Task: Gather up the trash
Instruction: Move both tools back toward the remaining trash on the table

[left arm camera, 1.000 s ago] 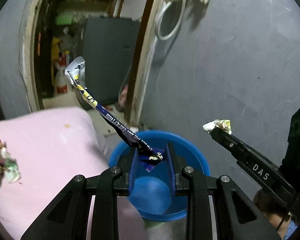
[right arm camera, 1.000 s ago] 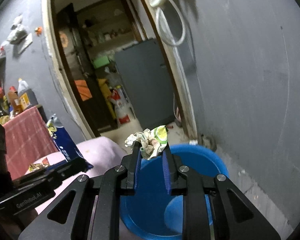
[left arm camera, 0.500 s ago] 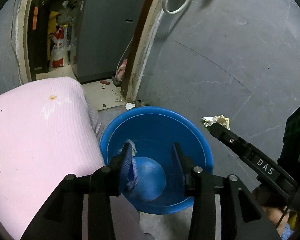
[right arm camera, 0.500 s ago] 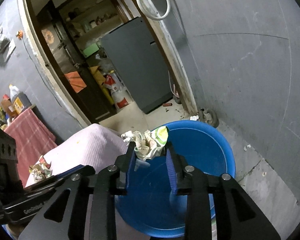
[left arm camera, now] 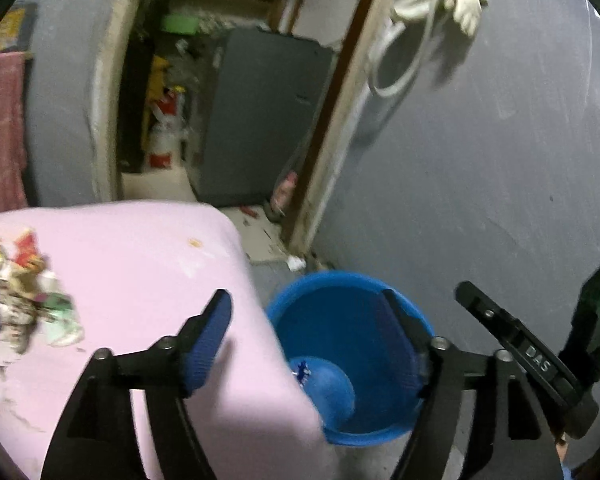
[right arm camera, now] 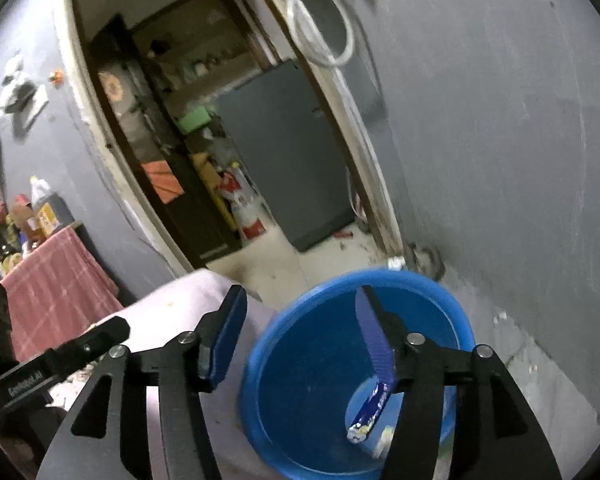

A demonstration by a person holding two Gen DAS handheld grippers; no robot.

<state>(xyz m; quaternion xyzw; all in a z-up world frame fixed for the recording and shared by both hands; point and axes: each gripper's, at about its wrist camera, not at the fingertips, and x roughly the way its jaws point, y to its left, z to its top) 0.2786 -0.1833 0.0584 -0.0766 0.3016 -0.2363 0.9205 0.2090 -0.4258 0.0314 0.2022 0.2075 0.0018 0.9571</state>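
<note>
A blue bucket (left arm camera: 342,278) stands on the floor beside a pink-covered surface (left arm camera: 140,264). My left gripper (left arm camera: 304,340) is over the bucket's left rim. Its jaws are opening wide and nothing is between them. My right gripper (right arm camera: 302,340) hangs over the bucket (right arm camera: 300,384), also opening and empty. A long blue snack wrapper (right arm camera: 370,406) lies inside the bucket, with a pale crumpled scrap (right arm camera: 384,442) beside it. A bit of the wrapper (left arm camera: 302,372) shows in the left wrist view. A heap of crumpled wrappers (left arm camera: 24,312) lies on the pink surface at the far left.
A grey wall (left arm camera: 480,160) rises close behind the bucket. A doorway (right arm camera: 228,160) leads to a room with a grey cabinet (right arm camera: 288,152). A red-checked cloth (right arm camera: 56,284) covers a stand with bottles at the left. The right gripper's finger (left arm camera: 516,348) shows beside the bucket.
Both grippers have opened. The blue wrapper left the left gripper and the crumpled scrap left the right one; both now lie in the bucket. The left view has swung toward the pink surface.
</note>
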